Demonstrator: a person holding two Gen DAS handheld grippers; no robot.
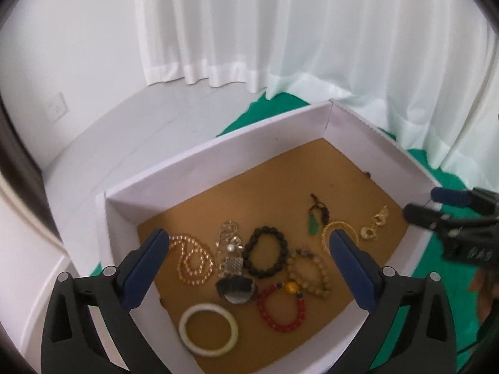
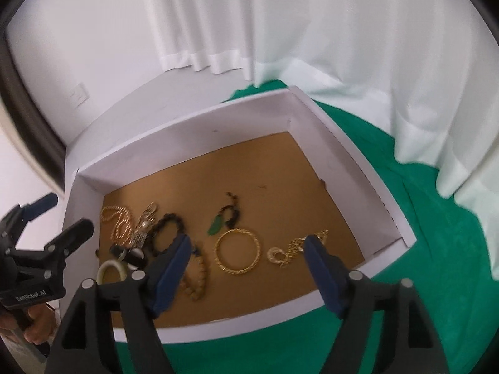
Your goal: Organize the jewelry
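Note:
A white box [image 1: 218, 146] with a brown floor holds several jewelry pieces. Among them are a gold bead necklace [image 1: 191, 261], a black bead bracelet [image 1: 265, 255], a red bead bracelet [image 1: 280, 308], a white bangle [image 1: 209, 330], a green pendant [image 1: 313, 226] and a gold bangle [image 2: 238, 254]. My left gripper [image 1: 249, 234] hangs open above the box's near left part, holding nothing. Over the gold bangle and a gold chain piece [image 2: 296, 246], my right gripper [image 2: 247, 240] is open and empty. Each gripper shows at the edge of the other's view.
The box rests on a green cloth [image 2: 405, 218] spread over a white surface. White curtains [image 1: 280, 31] hang behind it and touch the cloth. A wall socket [image 1: 57, 107] is at the far left. A hand [image 2: 34, 324] holds the left gripper's handle.

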